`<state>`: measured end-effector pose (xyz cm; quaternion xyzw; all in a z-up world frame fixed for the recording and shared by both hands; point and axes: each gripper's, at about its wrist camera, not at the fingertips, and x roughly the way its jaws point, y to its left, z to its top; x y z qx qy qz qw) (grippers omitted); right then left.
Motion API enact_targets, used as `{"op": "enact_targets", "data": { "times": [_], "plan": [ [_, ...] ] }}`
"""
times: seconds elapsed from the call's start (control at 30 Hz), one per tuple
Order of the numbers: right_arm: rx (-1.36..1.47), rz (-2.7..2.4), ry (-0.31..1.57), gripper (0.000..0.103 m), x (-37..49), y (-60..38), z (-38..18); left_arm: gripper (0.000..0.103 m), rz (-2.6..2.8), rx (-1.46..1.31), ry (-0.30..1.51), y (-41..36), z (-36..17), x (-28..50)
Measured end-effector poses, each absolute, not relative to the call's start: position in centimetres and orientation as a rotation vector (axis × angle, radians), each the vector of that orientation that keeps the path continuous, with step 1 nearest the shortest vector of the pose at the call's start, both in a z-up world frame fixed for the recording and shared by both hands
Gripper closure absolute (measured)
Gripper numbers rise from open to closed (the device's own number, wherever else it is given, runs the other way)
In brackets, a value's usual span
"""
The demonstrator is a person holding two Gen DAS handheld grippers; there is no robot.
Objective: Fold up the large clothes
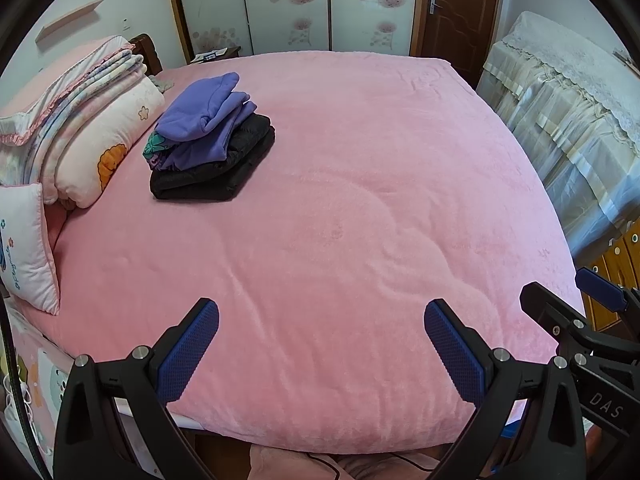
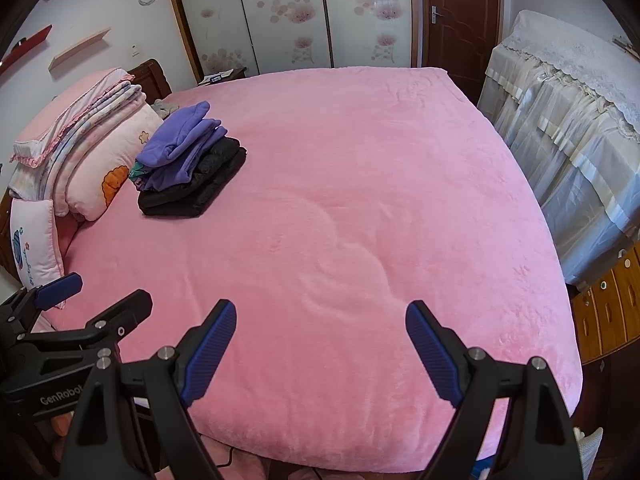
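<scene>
My left gripper [image 1: 321,316] and right gripper [image 2: 321,318] hang spread wide, gripping nothing, over the near edge of the pink bed [image 1: 360,200]. Folded clothes [image 1: 208,136] sit stacked far-left beside bedding [image 1: 80,120]; the middle lies bare.

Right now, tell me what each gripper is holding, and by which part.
Nothing is held. The left gripper and right gripper are both open above the pink bed cover; the folded clothes stack lies untouched.
</scene>
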<state>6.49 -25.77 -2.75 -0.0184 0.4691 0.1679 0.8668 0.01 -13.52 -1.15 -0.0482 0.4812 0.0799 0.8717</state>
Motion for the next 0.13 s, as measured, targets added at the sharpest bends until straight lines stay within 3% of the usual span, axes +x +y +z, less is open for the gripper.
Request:
{"op": "enact_targets", "data": {
  "times": [0.13],
  "plan": [
    [-0.039, 0.352, 0.988, 0.016, 6.78, -26.39, -2.94, 0.001, 0.165, -0.105, 1.010, -13.54, -1.23, 0.10]
  ]
}}
